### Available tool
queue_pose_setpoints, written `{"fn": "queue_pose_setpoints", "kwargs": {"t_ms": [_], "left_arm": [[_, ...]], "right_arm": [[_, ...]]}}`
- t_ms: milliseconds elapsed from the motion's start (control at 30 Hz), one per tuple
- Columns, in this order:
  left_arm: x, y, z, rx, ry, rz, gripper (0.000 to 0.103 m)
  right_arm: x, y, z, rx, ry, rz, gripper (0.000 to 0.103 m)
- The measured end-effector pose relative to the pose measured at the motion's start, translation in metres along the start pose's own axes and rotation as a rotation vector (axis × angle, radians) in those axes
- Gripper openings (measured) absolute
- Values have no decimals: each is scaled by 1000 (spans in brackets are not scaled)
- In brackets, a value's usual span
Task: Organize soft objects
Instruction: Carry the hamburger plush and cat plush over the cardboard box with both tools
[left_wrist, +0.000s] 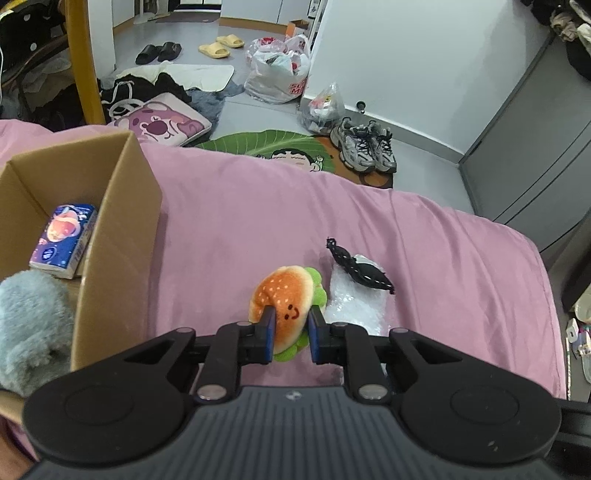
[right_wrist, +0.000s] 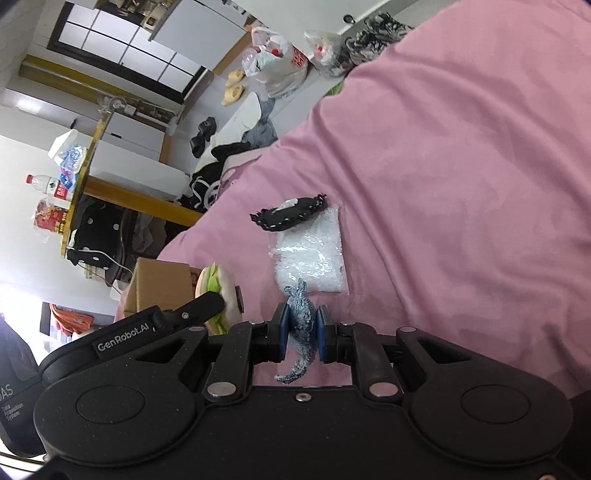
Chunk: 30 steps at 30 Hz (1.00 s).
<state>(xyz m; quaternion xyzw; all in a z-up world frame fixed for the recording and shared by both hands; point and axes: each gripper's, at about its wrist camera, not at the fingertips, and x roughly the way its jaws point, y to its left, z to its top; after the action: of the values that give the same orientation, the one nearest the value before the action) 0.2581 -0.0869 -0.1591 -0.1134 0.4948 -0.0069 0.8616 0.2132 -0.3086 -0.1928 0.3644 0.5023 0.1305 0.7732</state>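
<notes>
1. Spread across both views: pink bed cover (left_wrist: 369, 229), wide and soft, serving as the work surface.
2. Beyond its far edge: cluttered grey floor with a green leaf mat (left_wrist: 266, 142), grey sneakers (left_wrist: 365, 149), plastic bags (left_wrist: 280, 74), yellow slippers (left_wrist: 221, 46).
3. At the left on the cover: open cardboard box (left_wrist: 122, 236), already holding a tissue pack (left_wrist: 64, 240) and a grey fluffy plush (left_wrist: 31, 325); judged as sorting partly done.
4. Near centre, just right of the box: burger plush (left_wrist: 284, 306), pinched between the pads of the left gripper (left_wrist: 291, 332), jaws pressed onto its bun; probably bound for the box next.
5. Just right of the burger: clear bubble-wrap pouch (left_wrist: 354, 299), lying on the cover, not yet sorted.
6. Resting on the pouch's far end: black frilled fabric piece (left_wrist: 360, 267), also left to sort.
7. In the right wrist view: small blue-grey knitted scrap (right_wrist: 303, 325), squeezed between the closed-in jaws of the right gripper (right_wrist: 303, 334), near the pouch's near edge.
</notes>
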Motion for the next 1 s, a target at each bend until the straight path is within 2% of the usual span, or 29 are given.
{"fn": "queue_pose_setpoints", "kwargs": {"t_ms": [467,1000], "left_arm": [[-56,14,-20,-23,-78,-14,17],[-102,34,-35,-41,-159,-49,17]], "right_arm": [[-29,21,-22,-77,-105,26,16],[-65,54,-41,-159,-205,17,16]]}}
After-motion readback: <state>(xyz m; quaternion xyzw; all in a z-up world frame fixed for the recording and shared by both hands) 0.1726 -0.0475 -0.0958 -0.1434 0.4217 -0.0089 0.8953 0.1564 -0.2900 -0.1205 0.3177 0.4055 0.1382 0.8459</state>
